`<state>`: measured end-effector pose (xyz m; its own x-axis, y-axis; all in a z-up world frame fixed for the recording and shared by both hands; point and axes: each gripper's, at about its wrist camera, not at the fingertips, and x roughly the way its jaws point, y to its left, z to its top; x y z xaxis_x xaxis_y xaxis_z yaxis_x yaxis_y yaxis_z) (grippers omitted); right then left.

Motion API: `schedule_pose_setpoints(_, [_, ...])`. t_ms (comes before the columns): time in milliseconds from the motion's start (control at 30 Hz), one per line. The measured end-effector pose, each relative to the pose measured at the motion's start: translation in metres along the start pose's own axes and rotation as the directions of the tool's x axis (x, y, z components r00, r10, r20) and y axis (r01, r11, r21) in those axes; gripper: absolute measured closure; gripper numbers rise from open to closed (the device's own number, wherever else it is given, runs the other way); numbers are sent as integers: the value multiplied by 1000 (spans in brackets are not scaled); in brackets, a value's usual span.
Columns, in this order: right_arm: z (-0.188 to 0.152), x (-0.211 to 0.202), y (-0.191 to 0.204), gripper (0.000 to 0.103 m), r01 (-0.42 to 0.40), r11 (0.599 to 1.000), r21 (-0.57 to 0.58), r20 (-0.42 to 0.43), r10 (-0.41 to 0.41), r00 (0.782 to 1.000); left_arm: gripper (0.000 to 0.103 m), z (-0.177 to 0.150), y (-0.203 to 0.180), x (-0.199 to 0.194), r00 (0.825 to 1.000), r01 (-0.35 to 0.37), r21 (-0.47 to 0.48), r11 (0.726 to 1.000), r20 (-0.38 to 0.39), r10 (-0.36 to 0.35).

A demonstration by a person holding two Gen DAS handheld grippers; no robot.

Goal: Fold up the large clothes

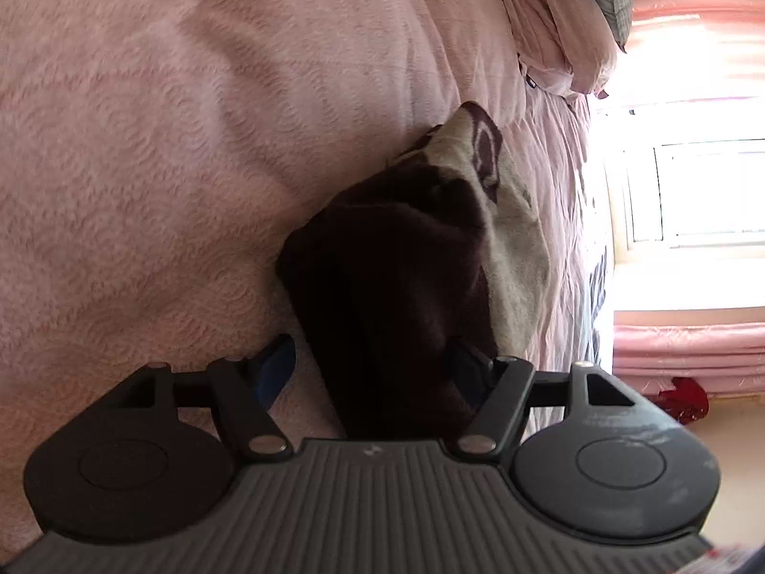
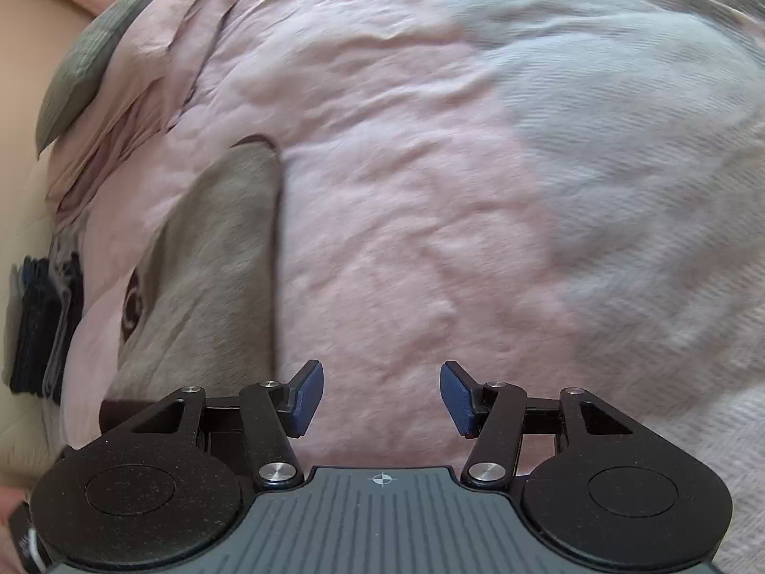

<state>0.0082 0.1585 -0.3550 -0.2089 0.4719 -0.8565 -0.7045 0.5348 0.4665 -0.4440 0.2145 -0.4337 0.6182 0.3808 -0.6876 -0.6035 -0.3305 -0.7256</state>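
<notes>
The garment — a thick, fleecy piece in very dark brown with a cream panel and a brown ring motif — lies bunched on the pink bedspread, and in the left wrist view its dark end runs right up between the spread blue pads of the left gripper. Those jaws stand wide, and though the fabric sits between them, the pads do not appear to press on it, so nothing looks held. The right gripper also stands wide, empty, over bare bedspread, with the garment's cream side just to its left. The main risk judged from here is a poor regrip: the cloth is heaped and soft, so a pinch could catch several layers at once, or only a loose fold, and drag the bundle crooked instead of laying a clean edge. The bedspread itself is quilted and wrinkled, with a woven swirl texture; a low pinch could snag it along with the garment. The dark pile swallows detail, so edges and seams are hard to find there. At the far end sit rumpled pink pillows and a grey cushion, well apart from the work, and bright window glare washes out the right of the left view.
</notes>
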Motion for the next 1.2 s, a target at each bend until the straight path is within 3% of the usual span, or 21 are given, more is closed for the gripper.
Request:
schedule_pose_setpoints(100, [5,-2,-8,52,7,1000,2,4,-7,1000,38,-5,1,12,999,19,27,999,44,-20])
schedule_pose_setpoints(133, [6,-1,-9,52,5,1000,0,5,-5,1000,44,-4,-1,15,998,23,31,999,56,-25])
schedule_pose_setpoints(167, [7,0,-9,52,1,1000,-5,4,-1,1000,62,-3,-3,18,997,27,35,999,65,-29])
schedule_pose_setpoints(233, [11,4,-7,52,0,1000,-20,-5,0,1000,83,1,-10,17,997,17,77,997,77,-23])
schedule_pose_setpoints(267, [13,6,-6,52,-5,1000,-30,-7,5,1000,87,3,-13,13,997,11,112,994,78,-20])
schedule_pose_setpoints(400, [23,10,3,52,-43,995,-90,-28,40,999,89,13,-41,-19,994,-17,290,957,106,-15])
schedule_pose_setpoints(567, [40,16,17,52,-103,979,-178,-121,82,989,90,56,-51,-75,975,-113,341,933,218,38])
schedule_pose_setpoints(700, [56,29,50,51,-227,917,-329,-232,155,960,90,102,-47,-102,945,-254,403,879,296,138])
schedule_pose_setpoints(800, [72,53,88,47,-338,847,-411,-301,224,927,89,128,-44,-98,937,-288,409,866,305,168])
schedule_pose_setpoints(833, [76,67,104,38,-381,823,-422,-339,246,908,88,132,-42,-92,937,-298,409,862,296,184])
schedule_pose_setpoints(867, [82,82,119,31,-427,795,-432,-381,268,885,85,133,-38,-88,941,-292,401,868,284,186])
schedule_pose_setpoints(967, [93,126,155,27,-513,726,-458,-465,296,834,77,126,-20,-91,938,-285,336,898,292,188])
schedule_pose_setpoints(1100, [95,191,181,27,-600,712,-364,-621,295,726,63,118,-1,-106,945,-223,251,942,292,146])
schedule_pose_setpoints(1200, [87,220,193,26,-639,673,-372,-669,283,687,53,115,5,-109,958,-196,261,945,258,127])
